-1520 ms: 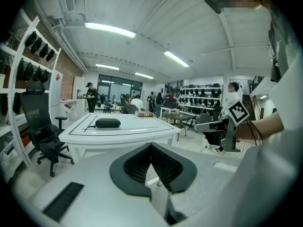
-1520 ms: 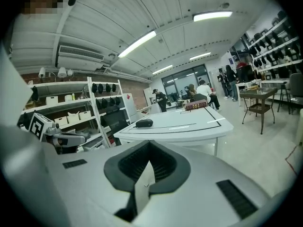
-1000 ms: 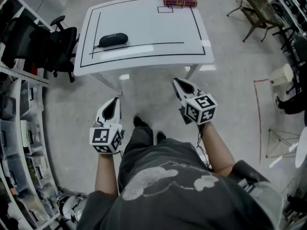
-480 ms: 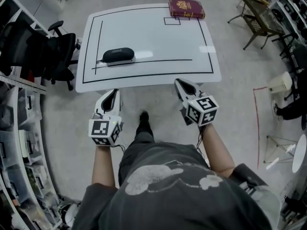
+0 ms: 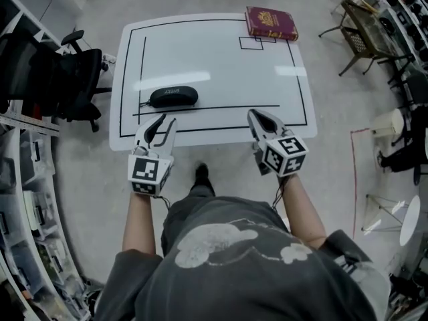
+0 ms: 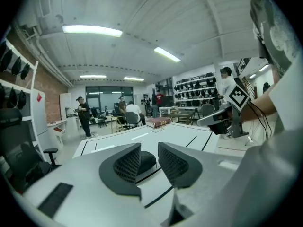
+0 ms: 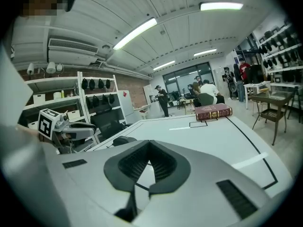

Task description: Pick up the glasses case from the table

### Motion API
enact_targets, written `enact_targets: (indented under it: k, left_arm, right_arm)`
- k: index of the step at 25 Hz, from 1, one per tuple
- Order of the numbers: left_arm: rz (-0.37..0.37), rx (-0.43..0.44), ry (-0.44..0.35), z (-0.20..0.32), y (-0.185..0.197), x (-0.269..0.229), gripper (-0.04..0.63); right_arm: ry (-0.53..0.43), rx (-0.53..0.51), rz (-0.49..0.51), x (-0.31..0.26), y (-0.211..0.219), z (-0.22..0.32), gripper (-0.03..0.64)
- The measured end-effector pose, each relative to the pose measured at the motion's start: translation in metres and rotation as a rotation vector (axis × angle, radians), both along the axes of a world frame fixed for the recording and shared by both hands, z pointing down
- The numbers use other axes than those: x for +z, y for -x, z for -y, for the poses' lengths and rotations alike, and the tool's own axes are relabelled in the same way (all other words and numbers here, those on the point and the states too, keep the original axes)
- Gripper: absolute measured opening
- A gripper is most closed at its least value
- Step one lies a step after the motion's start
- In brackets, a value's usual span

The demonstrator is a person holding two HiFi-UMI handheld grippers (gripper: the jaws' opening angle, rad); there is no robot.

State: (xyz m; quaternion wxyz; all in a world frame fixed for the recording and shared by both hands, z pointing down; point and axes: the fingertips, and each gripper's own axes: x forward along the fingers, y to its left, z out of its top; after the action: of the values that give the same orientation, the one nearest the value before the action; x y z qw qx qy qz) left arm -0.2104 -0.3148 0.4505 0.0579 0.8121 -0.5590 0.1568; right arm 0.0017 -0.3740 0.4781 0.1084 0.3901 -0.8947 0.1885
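Peering through left tool [image 6: 149, 149], just opening narrowly, at glasses case [image 6: 146, 161]; overhead, lying apart on surface [image 5: 214, 52]; right tool [image 7: 149, 145] closed, empty.

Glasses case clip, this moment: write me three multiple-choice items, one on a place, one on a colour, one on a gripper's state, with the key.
1. Where on the table does the glasses case lie?
A. near its left front, just ahead of the left gripper
B. at its far right corner
C. inside the small outlined square

2. What colour is the book?
A. blue
B. dark red
C. green

3. How do the left gripper's jaws stand?
A. clamped on the case
B. clamped on the book
C. apart, gripping nothing

Key: 1 A, the head view shows it just beyond that gripper's tips. 2 B, its cover is dark red in the head view. 3 C, the jaws have just been opening, and the case lies beyond them, untouched.
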Motion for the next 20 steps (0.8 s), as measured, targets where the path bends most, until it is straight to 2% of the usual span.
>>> enact_targets:
  k: [7,9,14,20]
  left_arm:
    - [0.149,0.178,0.119,0.055,0.009,0.036,0.289]
    - [0.19,0.235,0.156,0.07,0.013,0.046,0.328]
    - [0.323,0.381,0.269,0.094,0.019,0.078,0.378]
    - [0.472,0.594,0.437,0.102,0.018,0.117,0.385]
  right_arm:
    - [0.012,0.023,-0.025,0.003,0.02,0.047,0.0]
    - [0.015,0.031,-0.031,0.003,0.026,0.062,0.0]
    - [0.03,0.047,-0.04,0.005,0.041,0.088,0.0]
    - [0.056,0.057,-0.051,0.016,0.051,0.105,0.0]
